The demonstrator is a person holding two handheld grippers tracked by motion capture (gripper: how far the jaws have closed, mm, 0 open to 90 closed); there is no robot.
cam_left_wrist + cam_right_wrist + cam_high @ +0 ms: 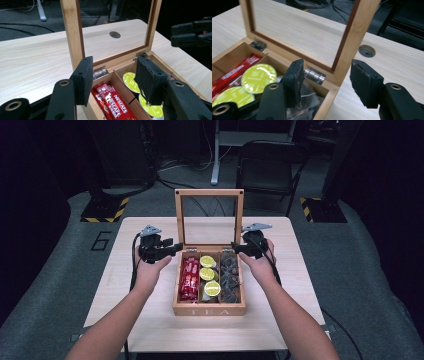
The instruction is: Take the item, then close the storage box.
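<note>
Both sets of fingers stand part open and empty. Left gripper hovers at the tea box's far-left corner, jaws straddling the lid post by the hinge; right gripper mirrors it at the far-right corner. Standing upright mid-table, the lid exposes sachets, yellow pods and dark packets, so the grippers look placed to steady or swing it.

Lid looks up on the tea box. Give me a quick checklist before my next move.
1. Lid upright, glass pane facing us: ok.
2. Left gripper jaws apart, nothing between them: ok.
3. Right gripper jaws apart astride the lid's corner post, pads not pressing: ok.
4. Red sachets, yellow-lidded pods and dark packets each in their own compartment: ok.
5. Whether the lid stays up unaided: cannot tell.
</note>
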